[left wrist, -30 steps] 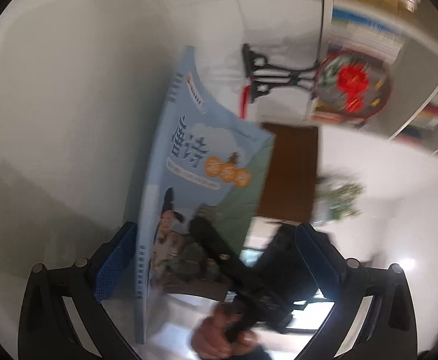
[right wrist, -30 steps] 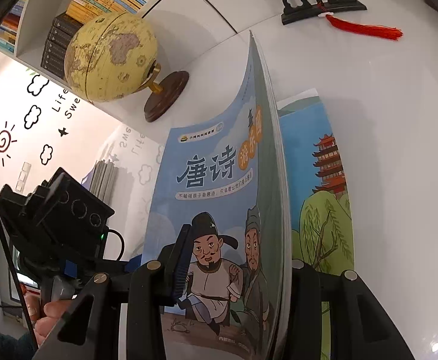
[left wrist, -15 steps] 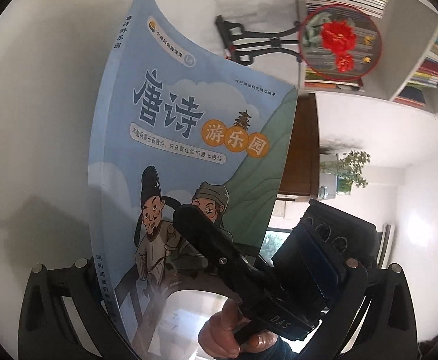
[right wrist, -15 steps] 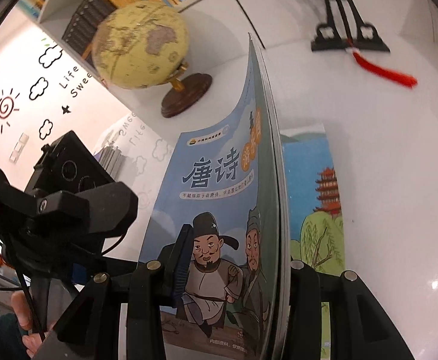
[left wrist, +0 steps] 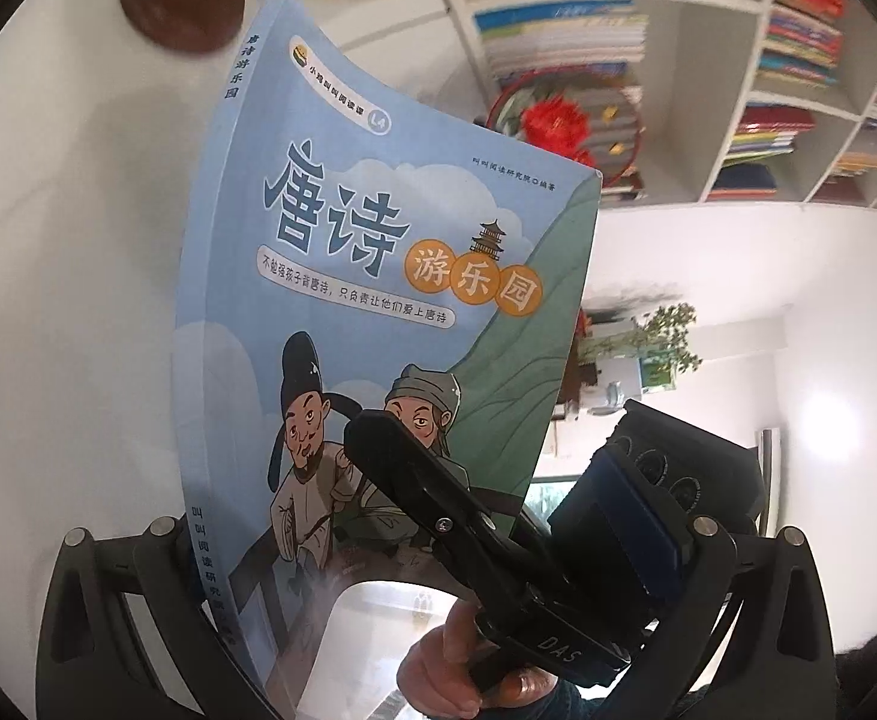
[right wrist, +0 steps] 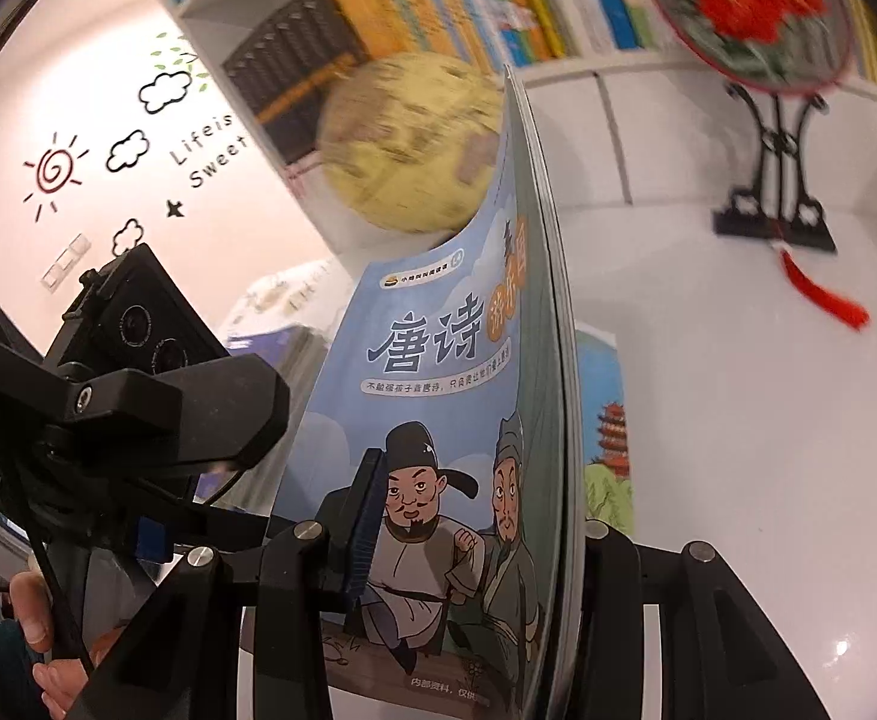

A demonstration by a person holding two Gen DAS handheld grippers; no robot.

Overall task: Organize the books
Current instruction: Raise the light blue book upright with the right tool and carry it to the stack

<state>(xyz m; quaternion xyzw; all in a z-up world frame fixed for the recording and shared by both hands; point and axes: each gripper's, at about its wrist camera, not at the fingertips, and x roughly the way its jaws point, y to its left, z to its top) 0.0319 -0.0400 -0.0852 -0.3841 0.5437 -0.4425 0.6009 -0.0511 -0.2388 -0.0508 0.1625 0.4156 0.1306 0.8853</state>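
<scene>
A person holds a gripper in each hand, and both are at one blue book [left wrist: 378, 276]. The book has big letters and two cartoon men on its cover. It stands upright in the air above the white table [right wrist: 738, 420], with its top bent a little.

The right gripper [right wrist: 474, 546] squeezes the bottom of the book. One blue pad [right wrist: 366, 516] presses on the cover and the other finger sits behind the pages.

The left gripper [left wrist: 432, 546] is at the book's spine edge. Its left finger is hidden behind the book, so I cannot tell if it holds the book or stands loose.

Another book [right wrist: 606, 414] with a red tower lies flat on the table, just behind the held one. A yellow globe [right wrist: 408, 144] stands on the table, close behind the book's top. A round fan [right wrist: 750, 12] with red flowers stands on a black stand [right wrist: 774, 180]. Behind them is a white shelf [left wrist: 732, 108] full of books.
</scene>
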